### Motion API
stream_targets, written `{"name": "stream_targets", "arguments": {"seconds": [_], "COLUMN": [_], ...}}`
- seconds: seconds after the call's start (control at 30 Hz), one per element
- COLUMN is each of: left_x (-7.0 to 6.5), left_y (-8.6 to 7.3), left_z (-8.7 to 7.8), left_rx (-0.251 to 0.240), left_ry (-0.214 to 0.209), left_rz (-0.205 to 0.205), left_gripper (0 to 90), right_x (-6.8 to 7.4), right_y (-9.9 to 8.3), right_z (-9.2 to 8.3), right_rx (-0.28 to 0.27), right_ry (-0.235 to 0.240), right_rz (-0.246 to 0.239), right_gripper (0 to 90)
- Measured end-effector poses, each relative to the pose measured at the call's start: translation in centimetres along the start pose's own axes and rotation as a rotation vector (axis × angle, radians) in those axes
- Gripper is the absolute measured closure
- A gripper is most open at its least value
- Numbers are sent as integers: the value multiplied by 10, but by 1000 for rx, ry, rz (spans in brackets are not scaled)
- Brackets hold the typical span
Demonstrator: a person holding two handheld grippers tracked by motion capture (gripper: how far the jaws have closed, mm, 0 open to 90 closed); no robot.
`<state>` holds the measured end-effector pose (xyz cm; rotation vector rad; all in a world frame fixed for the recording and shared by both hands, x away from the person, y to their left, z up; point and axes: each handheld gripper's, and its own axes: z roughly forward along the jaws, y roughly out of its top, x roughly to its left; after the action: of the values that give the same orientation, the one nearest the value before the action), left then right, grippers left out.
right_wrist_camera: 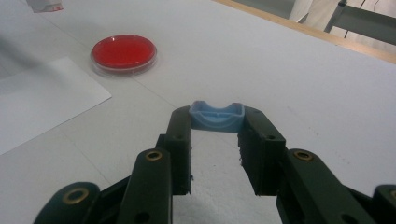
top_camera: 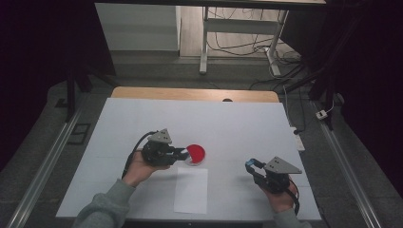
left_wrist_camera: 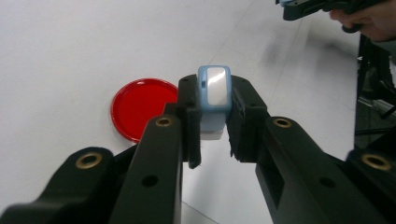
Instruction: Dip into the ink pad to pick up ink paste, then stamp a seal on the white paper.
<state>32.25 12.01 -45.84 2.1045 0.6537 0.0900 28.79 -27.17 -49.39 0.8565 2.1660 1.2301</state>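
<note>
Left claw (left_wrist_camera: 212, 135) grips a blue-white piece (left_wrist_camera: 214, 95) beside the red dish (left_wrist_camera: 140, 106); right claw (right_wrist_camera: 215, 147) grips a blue cap (right_wrist_camera: 217, 116); align squarely before joining.

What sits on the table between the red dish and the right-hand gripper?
Only bare white table lies between the red dish and the right gripper, as the high view shows.

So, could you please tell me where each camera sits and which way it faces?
High view: above the person's side, looking forward and down on the white table; both forearms enter from below.
Left gripper view: rides the left gripper, looking along its jaws clamped on a blue-and-white piece.
Right gripper view: rides the right gripper, jaws clamped on a blue cap.
All three views share the red dish.
</note>
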Motion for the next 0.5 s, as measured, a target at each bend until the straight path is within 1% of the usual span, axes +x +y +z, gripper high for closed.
{"name": "stream_targets", "arguments": {"seconds": [0.17,0.27,0.5], "left_x": [-2,-3,-6], "left_y": [0,-1,-1], "left_z": [-4,-5,-5], "left_rx": [-8,-3,-1], "left_ry": [-9,-10,-20], "left_rz": [4,13,18], "left_gripper": [759,759,759], "right_x": [0,0,0], "right_y": [0,0,1], "right_z": [-1,-1,-1], "right_rx": [4,5,2], "right_ry": [-2,-2,-3], "right_rz": [0,-1,1], "right_gripper": [651,651,651]}}
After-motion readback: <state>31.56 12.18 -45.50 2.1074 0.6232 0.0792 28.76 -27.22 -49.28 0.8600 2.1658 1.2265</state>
